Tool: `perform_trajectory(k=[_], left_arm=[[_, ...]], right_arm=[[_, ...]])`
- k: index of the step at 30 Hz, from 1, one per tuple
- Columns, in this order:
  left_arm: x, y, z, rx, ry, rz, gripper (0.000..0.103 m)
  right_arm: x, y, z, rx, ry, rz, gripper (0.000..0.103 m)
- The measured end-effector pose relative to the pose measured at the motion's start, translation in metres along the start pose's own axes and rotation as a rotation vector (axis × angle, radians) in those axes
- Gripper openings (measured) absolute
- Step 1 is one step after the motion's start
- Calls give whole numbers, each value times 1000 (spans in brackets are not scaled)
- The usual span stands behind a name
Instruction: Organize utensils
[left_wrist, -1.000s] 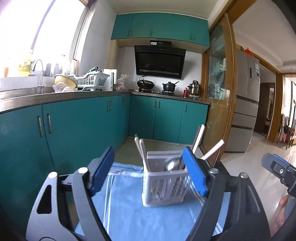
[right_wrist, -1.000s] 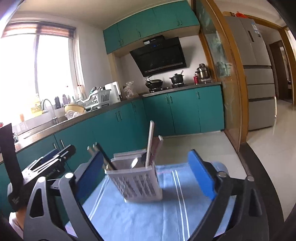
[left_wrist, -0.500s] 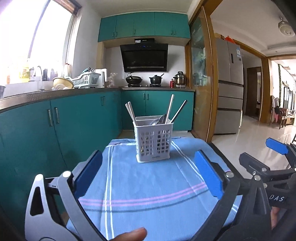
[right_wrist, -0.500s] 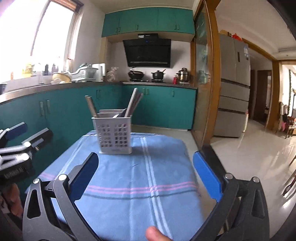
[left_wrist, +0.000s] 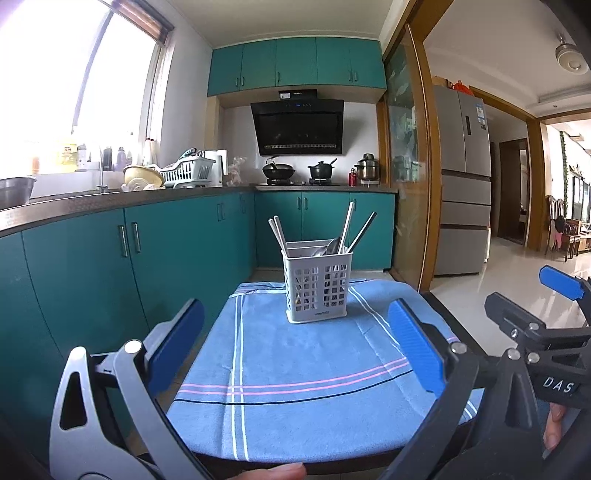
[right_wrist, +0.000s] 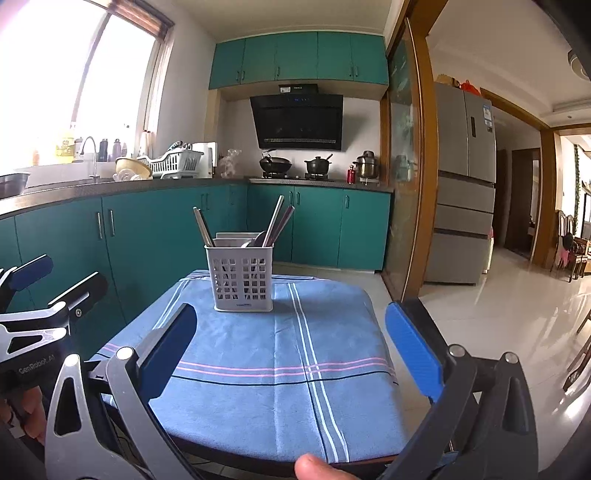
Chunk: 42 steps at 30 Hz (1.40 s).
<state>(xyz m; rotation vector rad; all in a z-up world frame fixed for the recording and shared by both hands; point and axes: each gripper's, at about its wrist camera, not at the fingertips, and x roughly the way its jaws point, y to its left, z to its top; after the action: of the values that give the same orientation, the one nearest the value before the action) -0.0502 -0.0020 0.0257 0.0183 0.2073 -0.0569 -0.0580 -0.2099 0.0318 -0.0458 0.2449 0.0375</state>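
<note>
I've pulled both grippers back from the white slotted plastic utensil caddy (left_wrist: 316, 284); left gripper (left_wrist: 295, 347) and right gripper (right_wrist: 291, 350) gape empty. Caddy, holding metal utensils (right_wrist: 273, 225), stands upright at the blue-towelled tabletop's (left_wrist: 295, 373) far end.

I looked into a kitchen with teal cabinets (left_wrist: 177, 251) under a dark countertop (left_wrist: 110, 197). Daylight flooded through the window (left_wrist: 66, 85) on the left. A black range hood (left_wrist: 297, 127) hung on the white wall, and a steel refrigerator (left_wrist: 461, 177) stood beside the glossy pale floor (right_wrist: 498, 302).
</note>
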Motion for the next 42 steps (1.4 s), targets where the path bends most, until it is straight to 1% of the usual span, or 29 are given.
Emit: perform_trajectory(k=[13, 22, 42], left_arm=[[-4, 2, 2, -4, -6, -7, 99], [0, 3, 0, -3, 2, -8, 99], [8, 1, 0, -3, 21, -8, 99]], right_arm=[[-7, 5, 1, -11, -9, 11, 100], [-2, 6, 4, -9, -4, 12, 100], [3, 4, -1, -13, 6, 17, 100]])
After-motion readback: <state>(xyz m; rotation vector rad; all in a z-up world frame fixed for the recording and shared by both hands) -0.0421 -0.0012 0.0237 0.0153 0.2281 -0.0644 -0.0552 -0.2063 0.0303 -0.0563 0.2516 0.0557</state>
